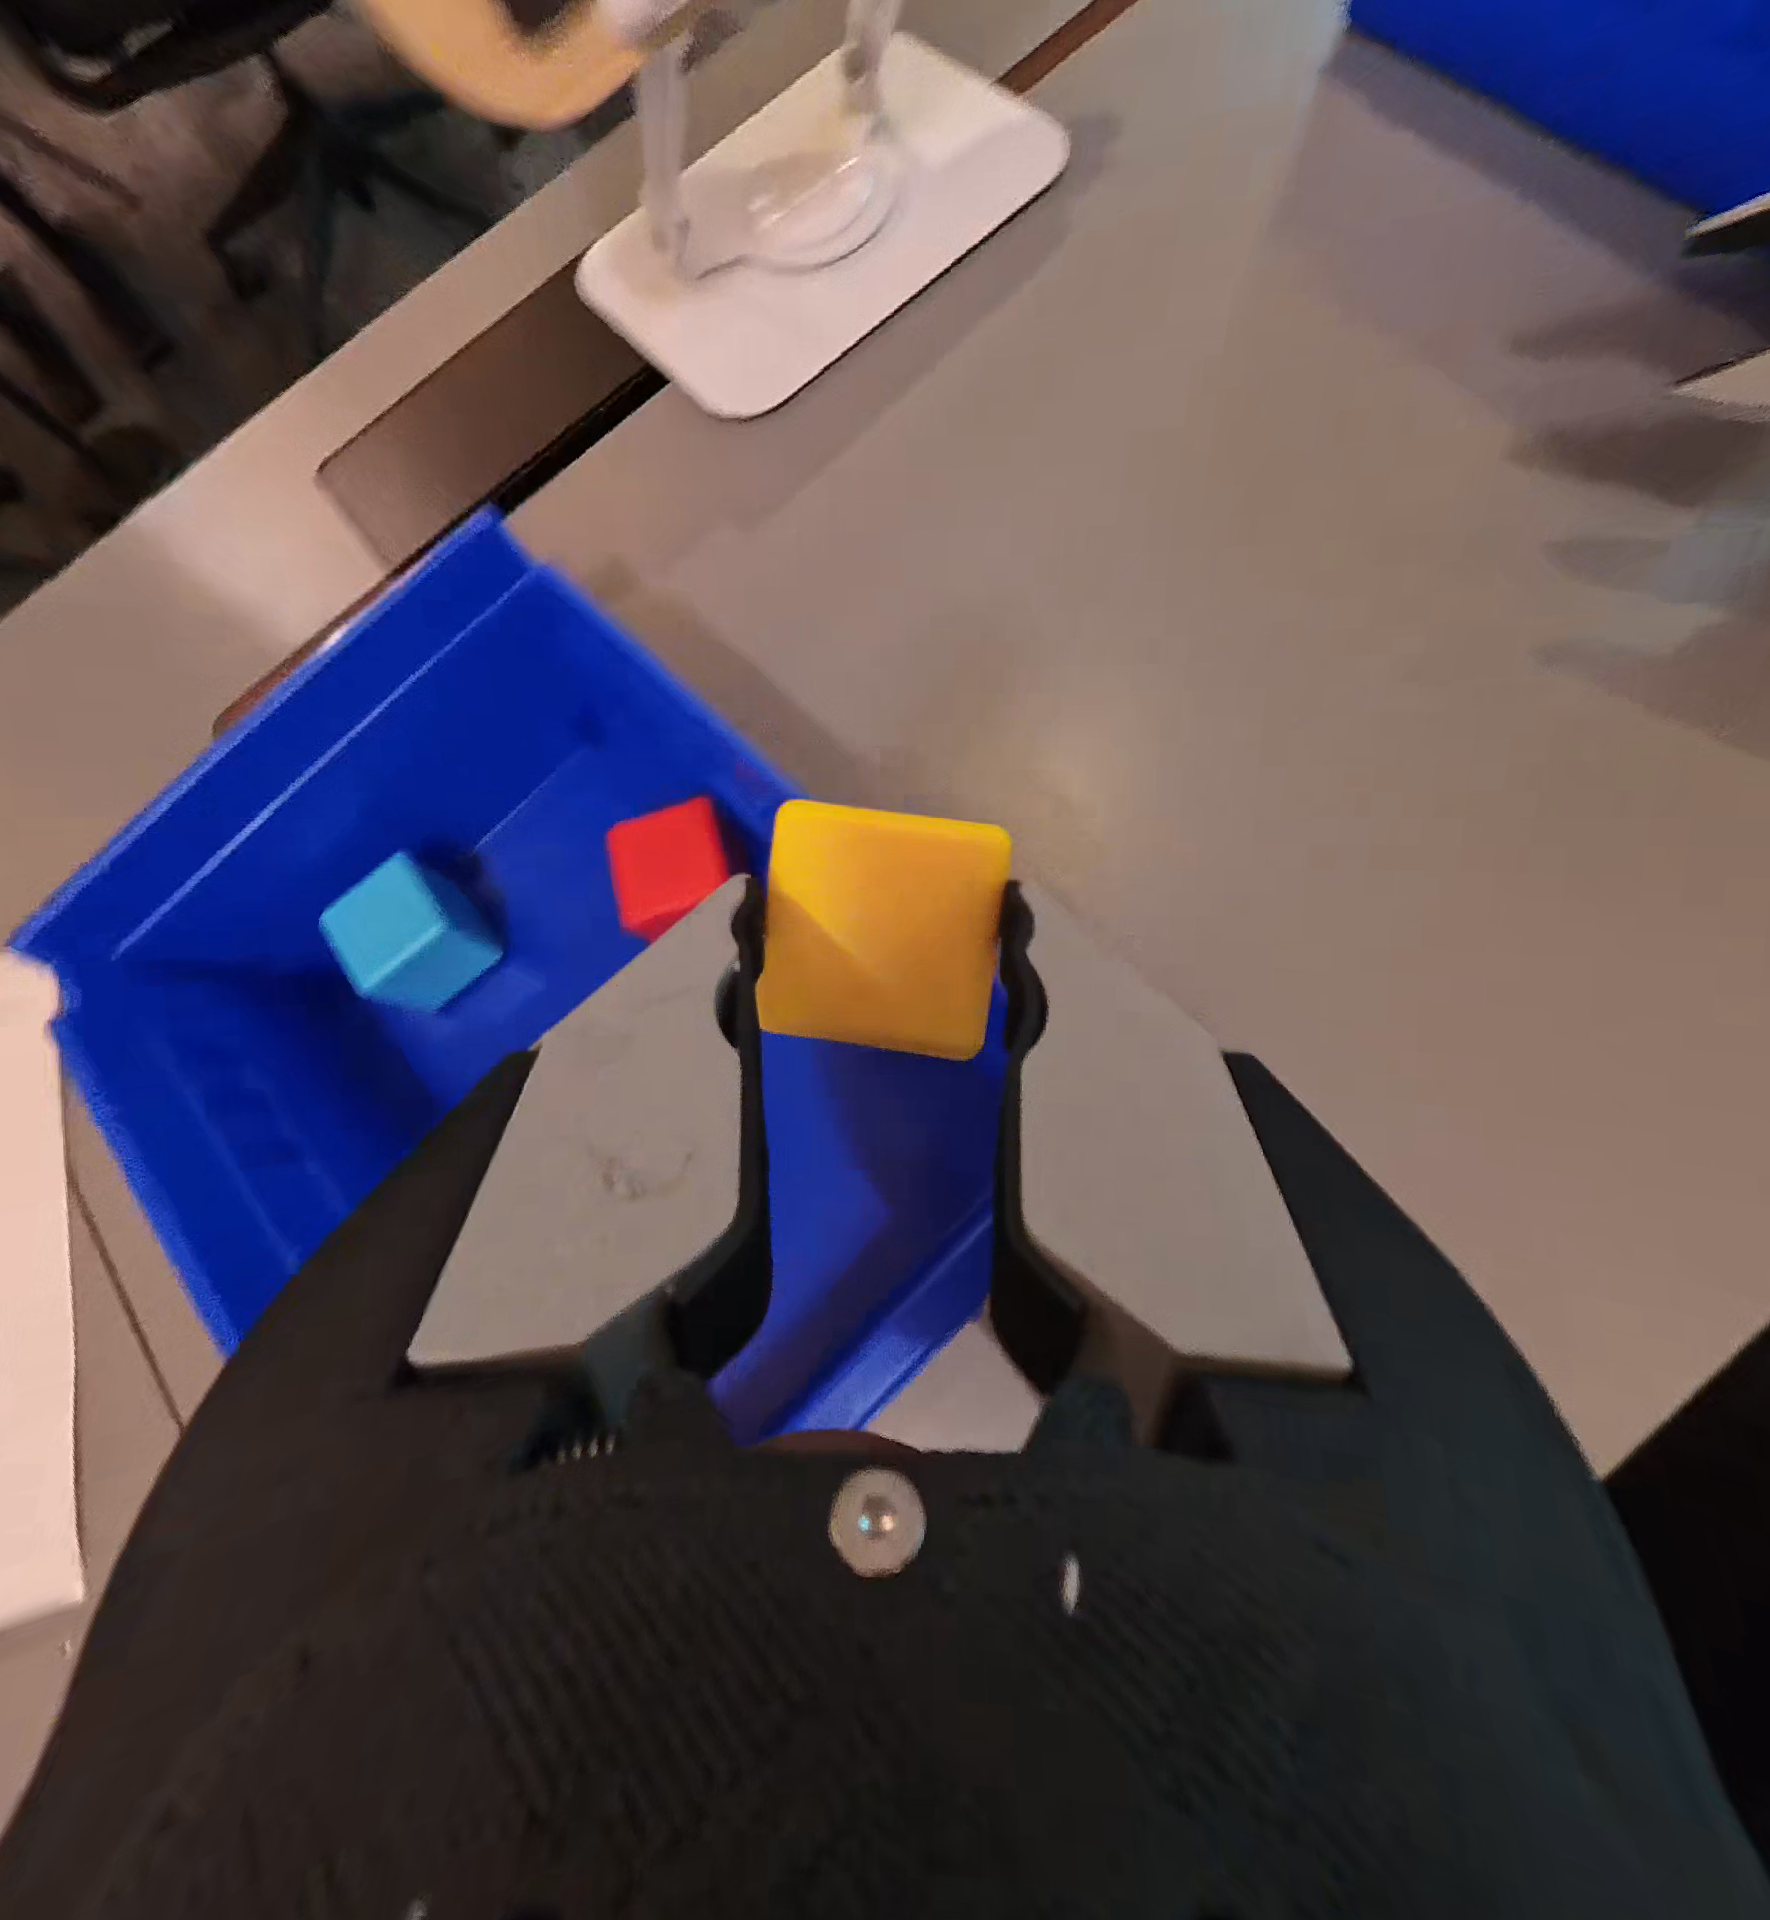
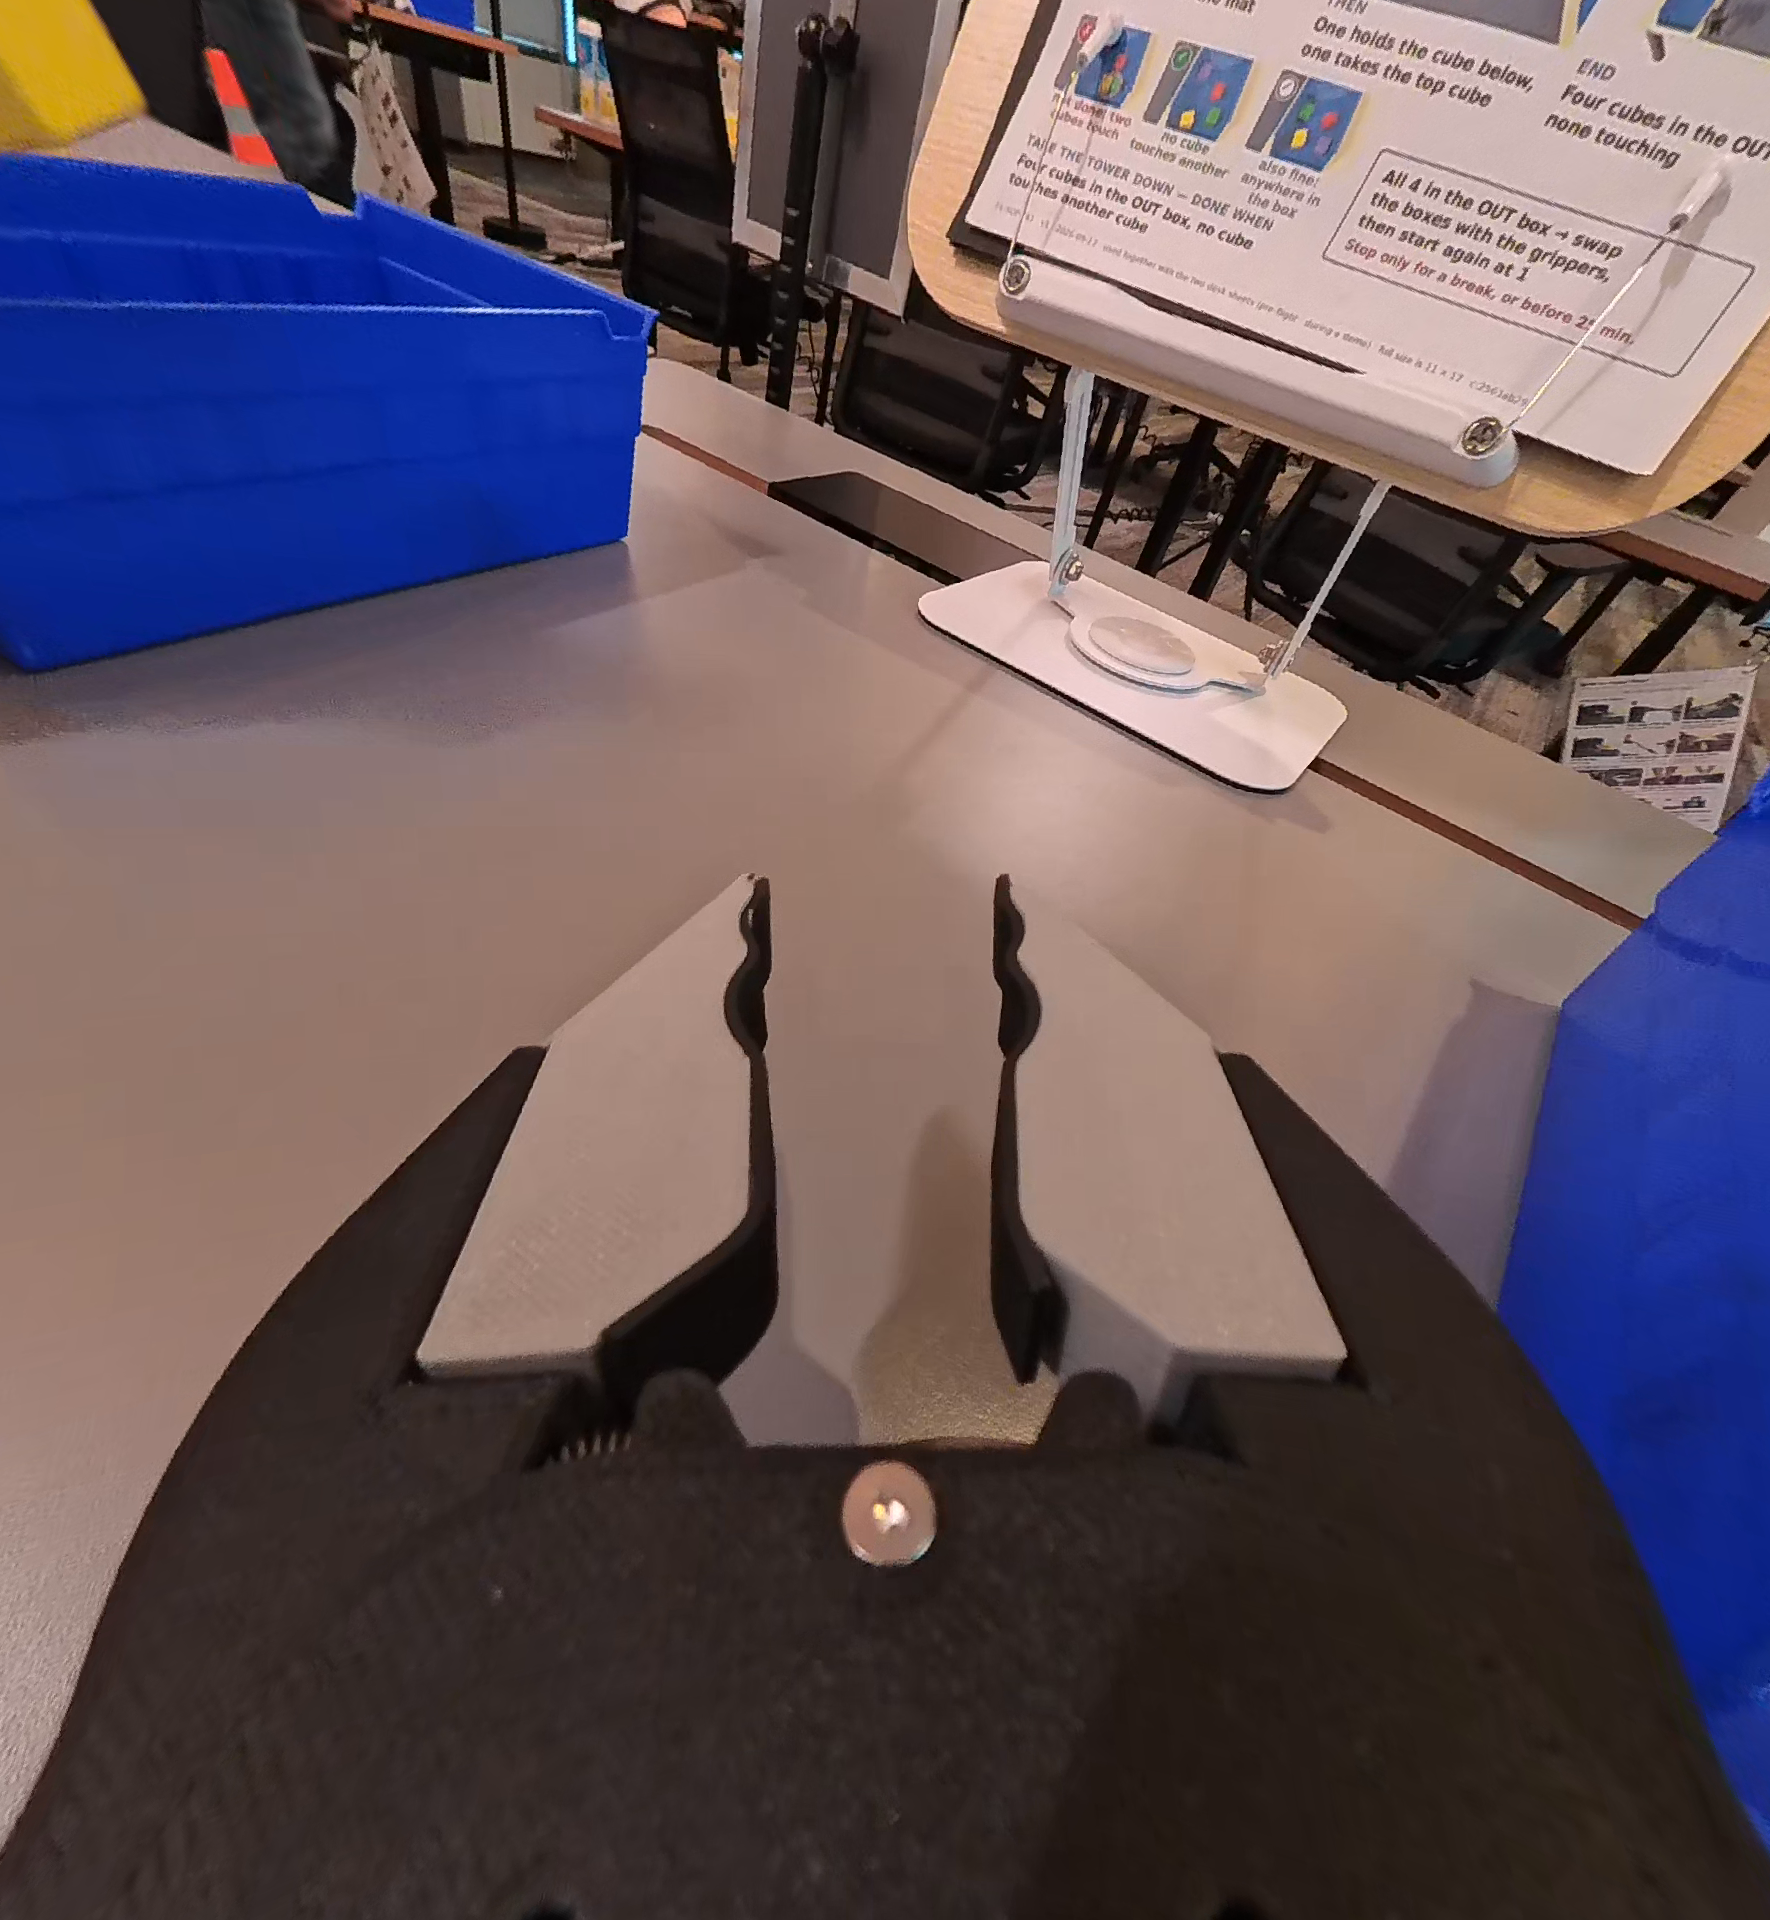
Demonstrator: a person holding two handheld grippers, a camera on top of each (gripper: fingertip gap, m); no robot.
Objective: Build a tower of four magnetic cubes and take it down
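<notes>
Left fingers (image 1: 746, 935) pinching yellow cube (image 1: 881, 928), blue bin (image 1: 237, 1039) below, right gripper (image 2: 879, 914) empty

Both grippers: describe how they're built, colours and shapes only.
The left gripper and right gripper match: a broad black textured body with a silver screw at its centre, and two light grey wedge-shaped fingers tapering to points, lined inside with wavy black pads. No cables, sleeves or hands show.

The right claw (image 2: 876, 883) is empty, its fingers apart above the grey desk (image 2: 445, 831). One blue bin (image 2: 268, 468) stands far left, another blue bin (image 2: 1691, 1195) at right; a document stand (image 2: 1151, 665) is ahead.
</notes>
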